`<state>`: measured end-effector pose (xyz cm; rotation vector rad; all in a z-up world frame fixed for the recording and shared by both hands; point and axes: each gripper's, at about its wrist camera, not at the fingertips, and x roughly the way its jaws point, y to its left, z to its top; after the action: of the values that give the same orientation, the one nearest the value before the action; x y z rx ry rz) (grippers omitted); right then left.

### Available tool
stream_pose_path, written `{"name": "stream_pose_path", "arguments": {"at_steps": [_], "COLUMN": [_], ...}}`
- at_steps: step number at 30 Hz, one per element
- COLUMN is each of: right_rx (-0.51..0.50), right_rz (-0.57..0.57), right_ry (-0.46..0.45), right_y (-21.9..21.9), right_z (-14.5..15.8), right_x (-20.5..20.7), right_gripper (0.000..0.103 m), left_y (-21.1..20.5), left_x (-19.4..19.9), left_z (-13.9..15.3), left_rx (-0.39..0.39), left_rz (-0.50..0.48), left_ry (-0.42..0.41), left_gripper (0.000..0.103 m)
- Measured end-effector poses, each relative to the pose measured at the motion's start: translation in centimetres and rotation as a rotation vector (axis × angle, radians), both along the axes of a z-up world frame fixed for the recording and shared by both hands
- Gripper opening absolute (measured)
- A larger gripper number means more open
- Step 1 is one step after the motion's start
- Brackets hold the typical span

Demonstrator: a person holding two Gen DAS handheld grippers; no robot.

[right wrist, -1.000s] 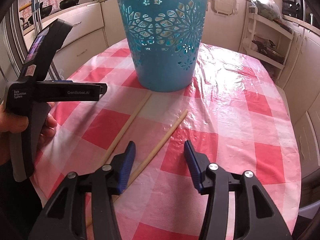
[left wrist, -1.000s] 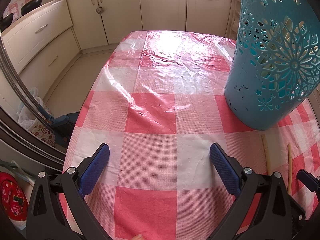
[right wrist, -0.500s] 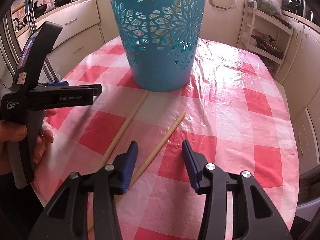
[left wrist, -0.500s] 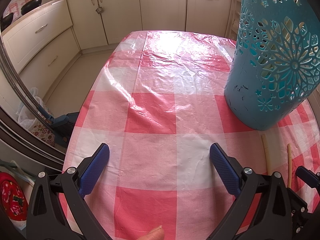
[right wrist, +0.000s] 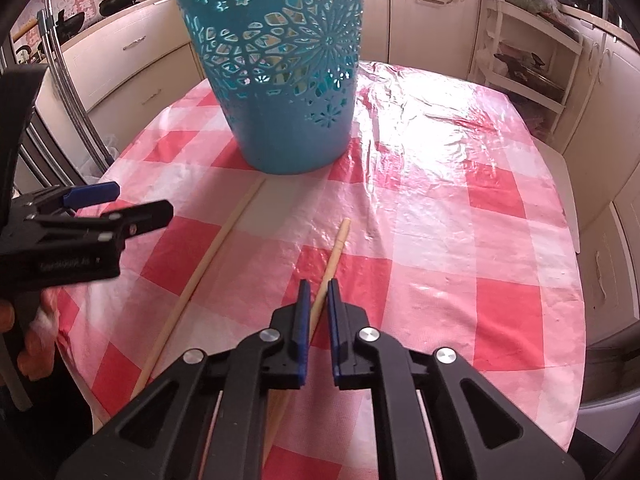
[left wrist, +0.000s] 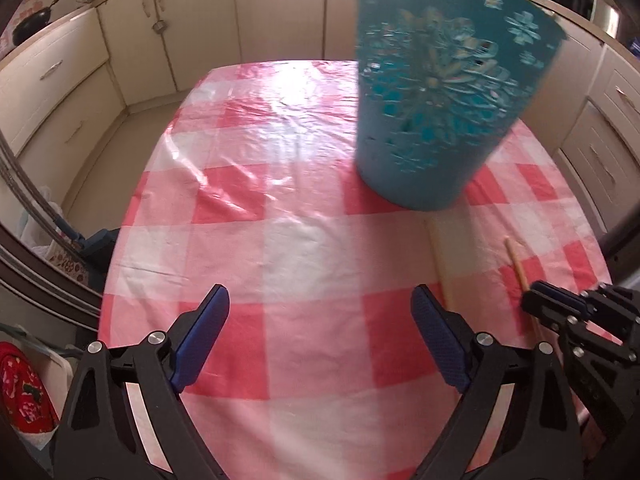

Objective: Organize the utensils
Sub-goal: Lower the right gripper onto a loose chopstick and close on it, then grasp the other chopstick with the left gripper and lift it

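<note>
Two wooden chopsticks lie on the red-and-white checked tablecloth point(right wrist: 460, 240) in front of a teal cut-out basket point(right wrist: 280, 92). My right gripper point(right wrist: 318, 286) is shut on the nearer chopstick point(right wrist: 338, 246), gripping it around mid-length with its tip pointing at the basket. The longer chopstick point(right wrist: 212, 248) lies free to the left. My left gripper point(left wrist: 320, 294) hangs above the cloth with wide jaws that are closing on nothing. From the left wrist the basket point(left wrist: 432, 120) is blurred, with both chopsticks point(left wrist: 440, 264) point(left wrist: 518, 264) at the right.
Cream kitchen cabinets point(left wrist: 60, 80) ring the table, and a shelf unit point(right wrist: 528, 60) stands at the back right. A person's hand point(right wrist: 32, 344) holds the left gripper point(right wrist: 136, 200) over the table's left edge. A red patterned bag point(left wrist: 24, 400) sits below that edge.
My right gripper's jaws have closed from about half open onto the nearer chopstick. My left gripper has shifted, bringing the basket nearer the middle of its view, and its jaws have narrowed slightly.
</note>
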<state>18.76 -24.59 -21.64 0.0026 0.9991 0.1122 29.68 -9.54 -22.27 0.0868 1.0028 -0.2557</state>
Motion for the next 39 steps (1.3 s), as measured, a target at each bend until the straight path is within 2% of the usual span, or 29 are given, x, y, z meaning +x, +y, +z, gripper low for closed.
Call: {"name": "stream_pose_path", "arguments": {"at_steps": [4,6,9,13,15,16,17,19,22,25,29,31,33,36,39], "right_rx": [0.02,0.025,0.023,0.019,0.012,0.014,0.02,0.032,0.045,0.071,0.105,0.109,0.108,0.093,0.084], "right_rz": [0.0,0.003,0.013,0.017,0.021,0.021,0.019,0.016,0.012,0.003,-0.014,-0.013,-0.004,0.017,0.022], "right_ry": [-0.009,-0.017,-0.03,-0.042,-0.05,-0.051,-0.051,-0.051,-0.051,-0.049,-0.043,-0.045,-0.048,-0.058,-0.066], "right_y": [-0.3,-0.4,-0.5,-0.5,-0.5,-0.5,-0.6,-0.8,-1.0,-1.3,-1.6,-1.5,-1.2,-0.7,-0.4], "right_z": [0.0,-0.1,-0.2,-0.2,-0.2,-0.2,-0.2,-0.2,-0.2,-0.3,-0.3,-0.3,-0.3,-0.3,-0.4], "right_x": [-0.2,-0.3,-0.6,-0.6,-0.5,-0.6,-0.6,-0.5,-0.5,-0.5,-0.2,-0.1,0.0,-0.2,-0.2], "right_gripper": [0.009,0.009,0.009,0.009,0.009,0.009,0.009,0.009,0.009,0.009,0.01,0.015,0.02,0.026,0.028], "left_y": [-2.6,-3.6,-4.5,-6.1,-6.6,-6.6,-6.4,-6.1,-4.5,-1.3,2.8,3.5,3.1,0.9,-1.3], "left_x": [-1.4,-1.5,-1.2,-0.5,-0.4,-0.3,0.1,0.3,-0.2,-1.0,-1.6,-1.2,-0.4,1.5,4.0], "left_z": [0.4,0.2,-0.2,-1.0,-0.9,-0.8,-0.8,-0.7,0.8,4.1,11.1,14.9,18.2,21.5,22.6], "left_rx": [-0.005,-0.003,0.012,0.034,0.035,0.01,-0.006,-0.049,-0.096,-0.162,-0.258,-0.298,-0.34,-0.372,-0.385], "left_rz": [-0.049,-0.053,-0.065,-0.092,-0.107,-0.128,-0.133,-0.145,-0.152,-0.121,-0.069,-0.071,-0.084,-0.105,-0.09], "left_ry": [0.007,0.02,0.033,0.048,0.035,0.046,0.061,0.095,0.087,0.034,-0.126,-0.23,-0.323,-0.455,-0.534], "left_gripper": [0.088,0.084,0.072,0.048,0.03,0.012,0.006,0.005,0.005,0.005,0.005,0.005,0.005,0.005,0.005]}}
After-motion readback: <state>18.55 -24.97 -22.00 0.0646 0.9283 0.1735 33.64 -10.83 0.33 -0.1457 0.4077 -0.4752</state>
